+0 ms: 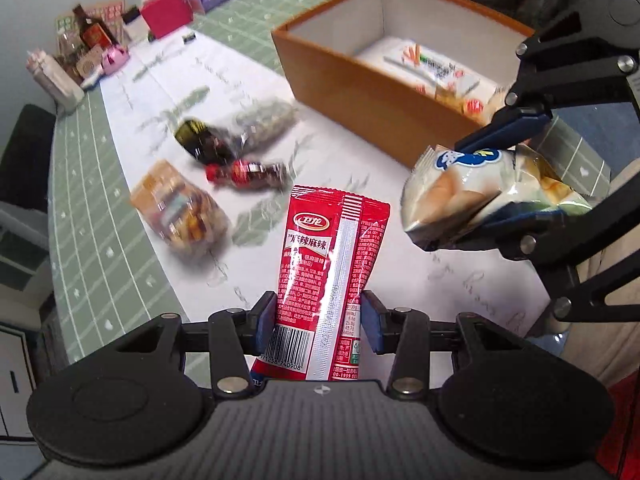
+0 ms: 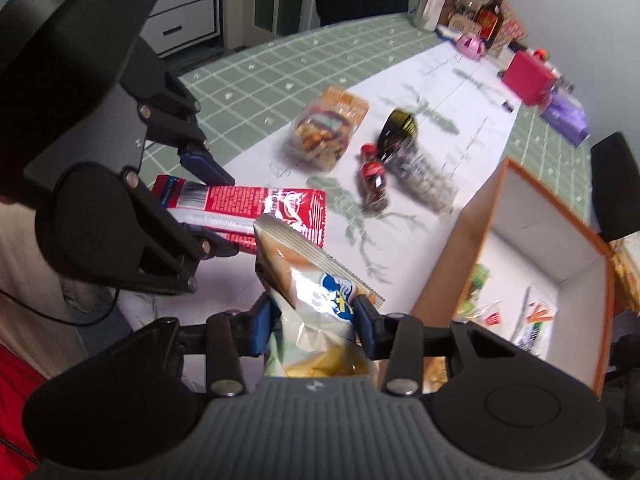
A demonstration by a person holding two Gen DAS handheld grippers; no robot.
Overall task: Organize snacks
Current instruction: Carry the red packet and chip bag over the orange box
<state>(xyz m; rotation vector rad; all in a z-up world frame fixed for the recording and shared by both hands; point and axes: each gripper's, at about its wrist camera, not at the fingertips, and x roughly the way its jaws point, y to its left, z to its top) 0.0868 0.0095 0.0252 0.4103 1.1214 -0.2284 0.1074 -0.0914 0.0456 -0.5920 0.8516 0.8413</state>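
The table (image 1: 120, 240) carries a green checked cloth with a white runner. An orange box (image 1: 360, 92) with white inner walls stands near its edge, snack packets inside. Mid-runner lie an orange cracker bag (image 1: 180, 212), a dark-topped clear pouch (image 2: 408, 152) and a small cola-bottle candy (image 1: 248, 174). The left claw (image 1: 320, 320) pinches a red spicy-strip packet (image 1: 332, 264) held above the runner; the right claw (image 2: 316, 326) pinches a pale chip bag (image 2: 316, 292) beside the box.
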